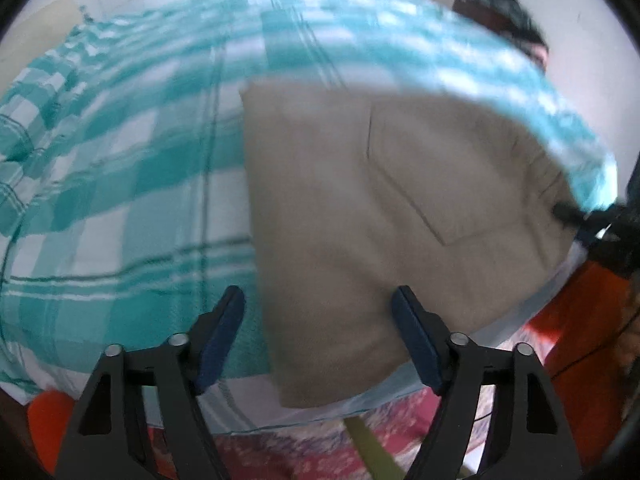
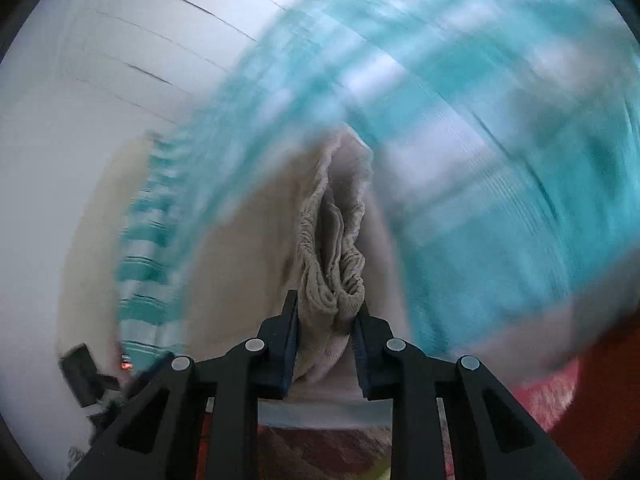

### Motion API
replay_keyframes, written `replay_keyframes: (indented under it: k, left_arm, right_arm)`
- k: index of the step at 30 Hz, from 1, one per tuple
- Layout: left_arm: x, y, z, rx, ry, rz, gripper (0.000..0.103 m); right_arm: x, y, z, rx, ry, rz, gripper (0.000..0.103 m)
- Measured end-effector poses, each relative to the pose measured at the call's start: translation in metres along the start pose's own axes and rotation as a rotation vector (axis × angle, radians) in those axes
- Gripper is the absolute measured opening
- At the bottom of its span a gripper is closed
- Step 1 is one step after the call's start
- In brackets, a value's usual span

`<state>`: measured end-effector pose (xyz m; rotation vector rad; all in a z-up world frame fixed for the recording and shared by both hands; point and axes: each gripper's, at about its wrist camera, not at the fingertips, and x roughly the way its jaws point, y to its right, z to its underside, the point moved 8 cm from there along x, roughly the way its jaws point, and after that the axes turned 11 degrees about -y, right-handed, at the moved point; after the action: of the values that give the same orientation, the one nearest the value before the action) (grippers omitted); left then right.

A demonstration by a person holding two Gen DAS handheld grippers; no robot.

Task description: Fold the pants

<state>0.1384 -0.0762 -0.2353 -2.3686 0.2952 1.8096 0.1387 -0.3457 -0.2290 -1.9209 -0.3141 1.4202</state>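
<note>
A teal and white checked sheet (image 1: pixel 132 184) covers the bed. Below its edge lies a red patterned rug (image 1: pixel 320 452). White walls (image 2: pixel 100 80) stand behind.

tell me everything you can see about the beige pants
The beige pants look like a soft woven cloth, lying folded into a flat block on the teal checked bedcover, a stitched pocket outline on top. In the right wrist view the gathered elastic waistband bunches up between the right gripper, whose pads press it from both sides. The left gripper hangs open over the pants' near left corner without pinching it. Motion blur hides finer detail.
</note>
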Motion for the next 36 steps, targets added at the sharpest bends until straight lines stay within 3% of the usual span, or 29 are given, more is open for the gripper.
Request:
replay_keyframes:
  k: [2,3,5,8,14,20,24,36]
  left_arm:
    - [-0.001,0.000,0.001,-0.017,0.008,0.006,0.076]
    - [-0.006,0.000,-0.001,-0.016,0.015,0.008,0.076]
    - [-0.013,0.000,-0.004,-0.009,0.031,-0.010,0.077]
    - [-0.015,0.001,-0.008,-0.001,0.042,-0.035,0.078]
    - [-0.011,0.006,-0.005,0.019,0.031,-0.060,0.078]
    - [-0.010,0.007,-0.005,0.030,0.026,-0.075,0.078]
    - [-0.003,0.007,-0.003,0.025,0.014,-0.066,0.080]
    - [0.007,-0.001,0.004,-0.014,0.017,-0.021,0.091]
  right_arm:
    - [0.003,0.008,0.002,0.035,-0.010,-0.028,0.030]
    - [0.000,0.004,0.001,0.012,-0.015,-0.014,0.037]
    - [-0.014,-0.006,-0.006,-0.071,0.011,0.092,0.046]
    - [-0.041,-0.017,-0.021,-0.156,0.119,0.229,0.046]
    - [-0.053,-0.087,-0.034,-0.429,0.212,0.282,0.046]
    - [-0.009,-0.101,-0.026,-0.567,0.161,0.320,0.046]
    - [0.040,-0.064,-0.017,-0.539,0.012,0.404,0.046]
    - [0.051,-0.054,-0.009,-0.602,0.072,0.434,0.047]
